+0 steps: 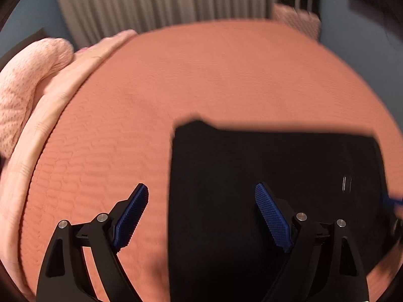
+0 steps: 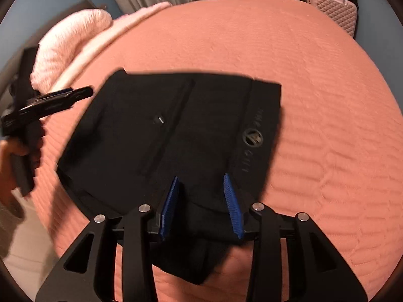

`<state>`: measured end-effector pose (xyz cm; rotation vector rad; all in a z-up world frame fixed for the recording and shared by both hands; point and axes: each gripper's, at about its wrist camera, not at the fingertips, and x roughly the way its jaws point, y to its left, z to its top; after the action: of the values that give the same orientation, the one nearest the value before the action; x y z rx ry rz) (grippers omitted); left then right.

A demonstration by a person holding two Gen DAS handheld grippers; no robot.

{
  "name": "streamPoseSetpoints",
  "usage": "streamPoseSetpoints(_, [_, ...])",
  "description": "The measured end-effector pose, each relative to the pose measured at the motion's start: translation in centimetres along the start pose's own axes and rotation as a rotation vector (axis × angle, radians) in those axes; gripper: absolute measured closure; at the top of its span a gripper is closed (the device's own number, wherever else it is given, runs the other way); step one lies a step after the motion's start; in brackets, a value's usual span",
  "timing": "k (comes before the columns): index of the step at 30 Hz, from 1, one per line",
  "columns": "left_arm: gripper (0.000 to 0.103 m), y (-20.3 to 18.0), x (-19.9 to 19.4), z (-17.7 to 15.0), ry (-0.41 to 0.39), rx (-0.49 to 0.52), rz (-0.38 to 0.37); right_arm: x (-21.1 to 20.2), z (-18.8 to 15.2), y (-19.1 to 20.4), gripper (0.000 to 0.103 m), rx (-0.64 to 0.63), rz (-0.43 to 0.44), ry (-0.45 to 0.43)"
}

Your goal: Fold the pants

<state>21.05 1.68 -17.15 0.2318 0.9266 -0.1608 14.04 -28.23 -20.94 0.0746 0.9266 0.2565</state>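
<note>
Black pants (image 2: 176, 130) lie folded into a compact rectangle on the salmon quilted bed cover (image 2: 327, 125), waistband with a round logo to the right. In the left wrist view the pants (image 1: 264, 176) fill the lower right. My left gripper (image 1: 201, 193) is open and empty, hovering over the pants' left edge; it also shows in the right wrist view (image 2: 75, 95) at the left. My right gripper (image 2: 201, 178) is open with blue pads (image 2: 231, 201), over the pants' near edge, holding nothing.
A pink knitted blanket (image 2: 73, 35) and a pale pillow edge (image 1: 58, 95) lie at the bed's left end. A pink quilted suitcase (image 2: 335, 10) stands beyond the far right corner. Grey curtains (image 1: 163, 0) hang behind the bed.
</note>
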Motion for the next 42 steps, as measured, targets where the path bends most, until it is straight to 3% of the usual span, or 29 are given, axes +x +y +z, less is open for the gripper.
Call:
streamPoseSetpoints(2, [0.015,-1.0,1.2,-3.2,0.035,0.055,0.031,-1.6,-0.5,-0.9,0.065,0.094,0.02,-0.008])
streamPoseSetpoints(3, [0.015,-0.3,0.8,-4.0,-0.003,0.007,0.02,-2.7,-0.7,-0.7,0.064,0.119,-0.024,-0.022])
streamPoseSetpoints(4, [0.015,0.6,0.5,-4.4,0.012,-0.028,0.019,-3.5,-0.9,0.3,0.062,0.092,-0.045,-0.027])
streamPoseSetpoints(7, [0.021,2.2,-1.2,-4.2,0.023,-0.133,0.062,-4.0,-1.5,2.9,0.062,0.009,0.013,-0.016])
streamPoseSetpoints(9, [0.017,0.9,-3.6,-4.7,-0.034,-0.102,0.048,-2.5,-2.4,4.2,0.061,-0.052,0.024,0.022])
streamPoseSetpoints(12, [0.016,-1.7,-3.2,-7.3,0.02,0.045,0.134,-2.7,-4.6,3.7,0.06,-0.116,-0.044,0.011])
streamPoseSetpoints(13, [0.015,-1.6,-2.8,-8.4,0.02,0.055,0.136,-3.0,-5.1,2.9,0.053,-0.076,-0.068,0.047])
streamPoseSetpoints(15, [0.015,-0.5,-3.7,-9.1,0.001,-0.018,0.107,-3.9,-6.0,1.9,0.047,0.01,-0.059,0.05])
streamPoseSetpoints(17, [0.015,0.6,-4.3,-9.1,0.025,-0.07,0.109,-5.6,-7.2,1.2,0.047,0.034,-0.093,0.056])
streamPoseSetpoints(18, [0.016,1.2,-4.8,-9.0,0.024,-0.087,0.147,-6.2,-7.6,0.9,0.047,0.045,-0.096,0.056])
streamPoseSetpoints(21, [0.016,2.6,-5.5,-9.1,0.016,-0.074,0.202,-7.5,-8.8,0.0,0.046,0.117,-0.046,0.055])
streamPoseSetpoints(22, [0.016,2.8,-5.6,-9.5,0.03,-0.078,0.2,-7.0,-7.7,-0.9,0.045,0.139,-0.03,0.049])
streamPoseSetpoints(24, [0.016,3.5,-5.2,-9.7,0.073,-0.099,0.182,-6.7,-7.4,-1.3,0.037,0.194,-0.009,0.039])
streamPoseSetpoints(28, [0.016,5.6,-5.4,-12.1,0.134,-0.238,0.098,-5.9,-6.2,-1.0,0.036,0.253,0.038,0.034])
streamPoseSetpoints(32, [0.016,5.4,-6.4,-13.8,0.138,-0.252,0.074,-5.7,-5.6,-1.2,0.036,0.299,0.066,0.028])
streamPoseSetpoints(35, [0.016,5.5,-6.5,-13.4,0.127,-0.269,-0.013,-5.7,-5.3,-1.9,0.036,0.342,0.097,0.015])
streamPoseSetpoints(39, [0.016,5.8,-5.0,-11.1,0.13,-0.298,-0.182,-5.3,-4.5,-3.0,0.036,0.408,0.146,-0.001])
streamPoseSetpoints(42, [0.017,5.8,-3.7,-10.3,0.162,-0.344,-0.266,-5.2,-4.5,-3.2,0.022,0.429,0.13,-0.011])
